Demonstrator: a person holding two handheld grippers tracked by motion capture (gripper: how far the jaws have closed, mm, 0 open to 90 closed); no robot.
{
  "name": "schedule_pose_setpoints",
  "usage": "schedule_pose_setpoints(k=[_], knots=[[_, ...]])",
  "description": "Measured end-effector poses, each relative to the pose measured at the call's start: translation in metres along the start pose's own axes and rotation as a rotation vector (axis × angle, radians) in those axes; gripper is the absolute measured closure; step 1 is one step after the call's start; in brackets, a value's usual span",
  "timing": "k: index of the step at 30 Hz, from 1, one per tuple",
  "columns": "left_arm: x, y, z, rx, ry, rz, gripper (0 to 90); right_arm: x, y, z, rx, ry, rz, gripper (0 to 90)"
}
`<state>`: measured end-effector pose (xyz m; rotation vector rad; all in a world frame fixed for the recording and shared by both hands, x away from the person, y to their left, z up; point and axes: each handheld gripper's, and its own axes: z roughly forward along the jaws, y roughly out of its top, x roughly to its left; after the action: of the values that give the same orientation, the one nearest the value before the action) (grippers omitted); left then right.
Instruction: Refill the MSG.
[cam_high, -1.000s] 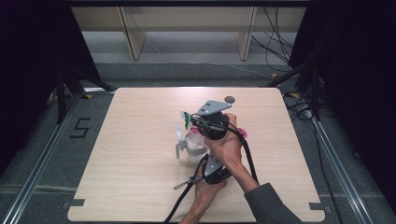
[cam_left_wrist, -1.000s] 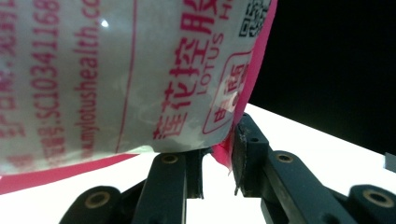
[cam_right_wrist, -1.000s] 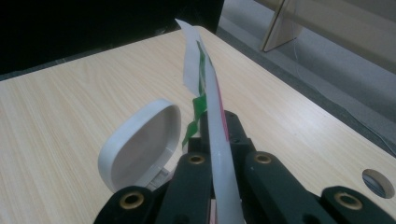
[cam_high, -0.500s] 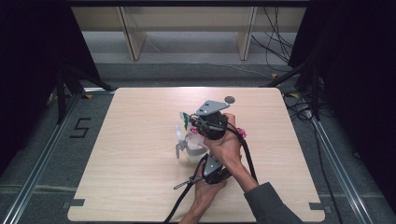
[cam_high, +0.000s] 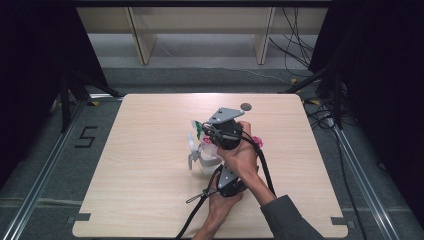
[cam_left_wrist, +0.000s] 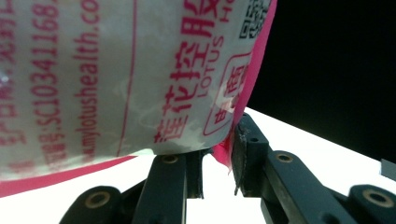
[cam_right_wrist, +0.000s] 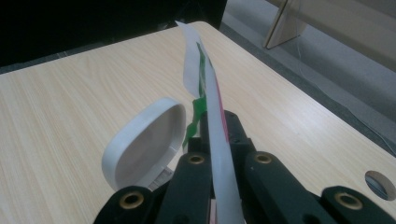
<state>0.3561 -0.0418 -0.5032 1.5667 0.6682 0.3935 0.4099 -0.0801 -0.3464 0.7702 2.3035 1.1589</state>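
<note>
plainly, the white-and-pink pouch (cam_left_wrist: 116, 79) is held up above the middle of the bench (cam_high: 125, 170), pinched edge-on between both grippers, its long axis running away from the right gripper (cam_right_wrist: 219, 140), which is clenched on its thin upper edge, while the left gripper (cam_left_wrist: 217, 154) is clamped on its lower pink seam. printed on it in red can be read "lotus", "mylotushealth" and "sc1034116", beside chinese characters and part of a qr code. just beside the pouch, a white flip lid (cam_right_wrist: 142, 140) is seen standing open.
</note>
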Motion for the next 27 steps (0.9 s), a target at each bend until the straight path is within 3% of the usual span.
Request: schedule_pose_setpoints(k=[8, 15, 16, 17, 19, 23, 25, 27], knots=[[0.0002, 0.0003, -0.0003, 0.007, -0.002, 0.006, 75.5, -0.0016, 0.0, -0.0014, -0.004, 0.009, -0.018, 90.0], [0.0005, -0.0001, 0.0009, 0.001, -0.001, 0.001, 75.5, -0.0007, -0.0002, -0.0008, -0.003, 0.004, 0.005, 90.0], [-0.0076, -0.0006, 0.0072, -0.09, -0.015, -0.109, 75.5, -0.0015, -0.0001, -0.0003, 0.003, 0.01, -0.009, 90.0], [-0.0056, -0.0005, 0.0057, -0.067, -0.014, -0.077, 75.5, -0.0009, -0.0003, 0.0003, 0.009, 0.004, -0.008, 90.0], [-0.004, 0.0001, 0.0051, -0.055, -0.01, -0.053, 75.5, 0.0001, -0.0002, 0.0008, 0.0, -0.004, -0.007, 90.0], [-0.0056, -0.0003, 0.006, -0.067, -0.01, -0.073, 75.4, 0.0004, 0.0, 0.0009, -0.004, -0.002, -0.005, 90.0], [-0.0047, -0.0001, 0.0056, -0.06, -0.009, -0.061, 75.5, 0.0004, 0.0, 0.0012, 0.009, 0.0, -0.018, 90.0], [-0.0049, 0.0003, 0.0052, -0.066, -0.012, -0.066, 75.5, 0.0002, 0.0003, 0.0, 0.003, 0.001, -0.002, 90.0]])
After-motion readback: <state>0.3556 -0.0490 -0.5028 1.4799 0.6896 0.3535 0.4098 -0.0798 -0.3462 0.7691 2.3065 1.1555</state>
